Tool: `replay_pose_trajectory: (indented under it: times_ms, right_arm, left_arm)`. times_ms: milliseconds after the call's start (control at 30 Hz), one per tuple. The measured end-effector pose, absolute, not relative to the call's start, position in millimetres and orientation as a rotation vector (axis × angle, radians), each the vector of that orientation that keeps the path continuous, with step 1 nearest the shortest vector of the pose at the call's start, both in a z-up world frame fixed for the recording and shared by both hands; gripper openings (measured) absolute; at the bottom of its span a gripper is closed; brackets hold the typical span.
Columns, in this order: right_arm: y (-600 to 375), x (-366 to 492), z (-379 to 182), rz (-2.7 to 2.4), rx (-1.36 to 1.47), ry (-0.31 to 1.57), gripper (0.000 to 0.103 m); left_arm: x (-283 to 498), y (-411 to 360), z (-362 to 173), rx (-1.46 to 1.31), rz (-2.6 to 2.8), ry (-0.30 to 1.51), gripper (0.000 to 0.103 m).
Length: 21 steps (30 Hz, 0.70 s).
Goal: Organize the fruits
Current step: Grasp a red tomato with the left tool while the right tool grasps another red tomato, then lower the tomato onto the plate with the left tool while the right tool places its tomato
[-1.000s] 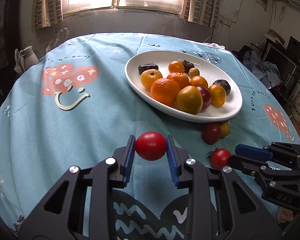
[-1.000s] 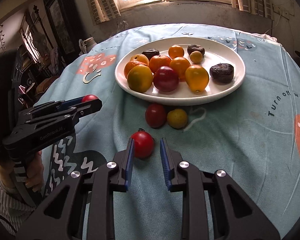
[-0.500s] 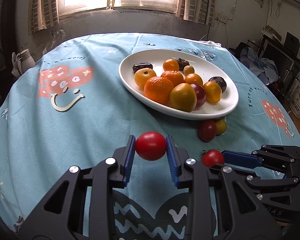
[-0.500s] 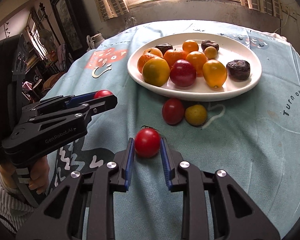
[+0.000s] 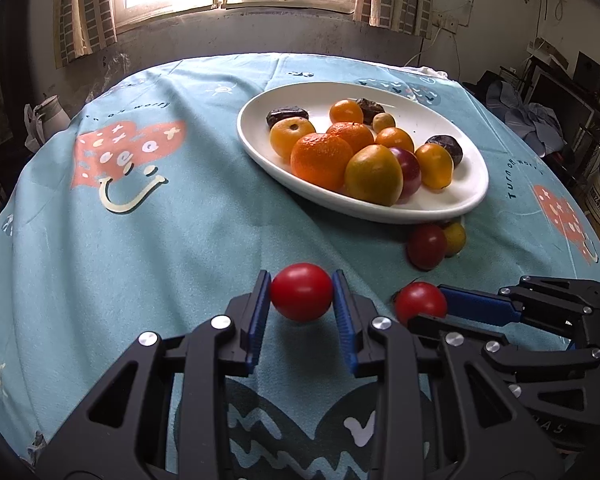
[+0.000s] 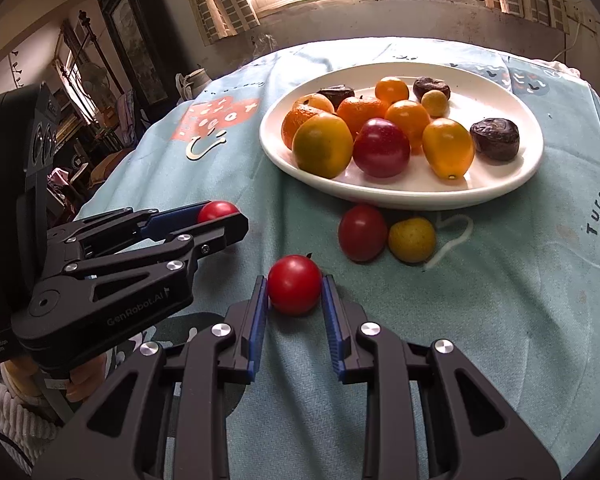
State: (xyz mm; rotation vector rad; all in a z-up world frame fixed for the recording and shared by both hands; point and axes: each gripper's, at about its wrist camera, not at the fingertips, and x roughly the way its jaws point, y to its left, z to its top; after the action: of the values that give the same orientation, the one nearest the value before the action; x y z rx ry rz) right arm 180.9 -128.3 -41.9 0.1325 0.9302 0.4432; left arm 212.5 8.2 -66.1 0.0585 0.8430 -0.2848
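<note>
My left gripper (image 5: 302, 298) is shut on a red tomato (image 5: 301, 297) and holds it above the cloth. My right gripper (image 6: 295, 286) is shut on a second red tomato (image 6: 295, 285), raised just off the cloth. A white oval plate (image 5: 456, 120) with several oranges, yellow fruits, a plum and dark dried fruits lies ahead; it also shows in the right wrist view (image 6: 500, 98). A dark red fruit (image 6: 362, 233) and a small yellow fruit (image 6: 412, 239) lie on the cloth at the plate's near edge.
The round table has a light blue printed cloth (image 5: 140, 220). A white string (image 6: 450, 240) lies beside the small yellow fruit. A white jug (image 5: 46, 118) stands off the table's far left. Furniture and clutter surround the table.
My right gripper has shut on its tomato and lifted it, moving toward the plate. My left gripper has moved forward and up with its tomato held.
</note>
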Motion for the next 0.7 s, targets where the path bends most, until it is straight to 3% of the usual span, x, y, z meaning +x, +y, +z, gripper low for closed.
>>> replay_pose_trajectory:
  times_ms: [367, 700]
  right_arm:
    - [-135.1, 177.5, -36.7, 0.427, 0.139, 0.908, 0.028]
    - [-193.7, 179.8, 23.5, 0.298, 0.206, 0.732, 0.027]
  left_arm:
    - [211.8, 11.1, -67.2, 0.053, -0.268, 0.838, 0.032]
    - [222.6, -0.4, -9.8, 0.009, -0.306, 0.715, 0.031]
